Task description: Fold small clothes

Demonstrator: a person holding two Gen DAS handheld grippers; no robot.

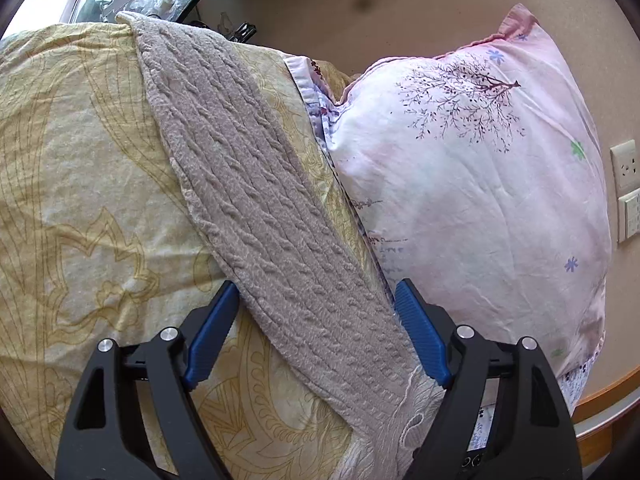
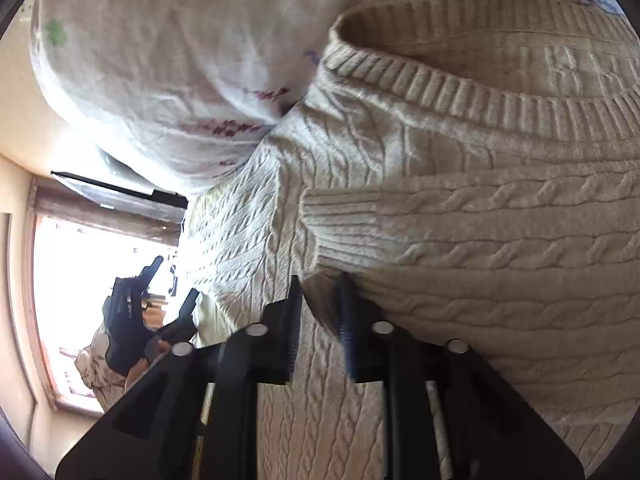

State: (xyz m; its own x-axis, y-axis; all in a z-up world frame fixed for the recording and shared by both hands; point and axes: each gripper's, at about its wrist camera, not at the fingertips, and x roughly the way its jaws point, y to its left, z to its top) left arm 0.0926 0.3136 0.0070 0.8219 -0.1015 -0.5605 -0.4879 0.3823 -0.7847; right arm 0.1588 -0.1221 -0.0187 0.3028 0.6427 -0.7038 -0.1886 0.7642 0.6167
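Tongs of the left hand [image 1: 316, 320] stand wide astride a grey-pink knit sleeve [image 1: 256, 184] lying across the yellow quilt [image 1: 80, 184], pads clear. Right tongs [image 2: 320, 308], parted, sit at the ribbed cuff [image 2: 344, 224] of the cream cable-knit sweater [image 2: 460, 152] beside a pink pillow [image 1: 480, 184].

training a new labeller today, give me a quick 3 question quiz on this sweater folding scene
1. True or false: the left gripper is clamped shut on the knit sleeve.
2. In the left wrist view, what lies right of the sleeve? A) pink floral pillow B) laundry basket C) shoe
3. Which sweater part lies just ahead of the right gripper?

Key:
1. False; its jaws stand apart on either side of the sleeve.
2. A
3. The ribbed cuff.
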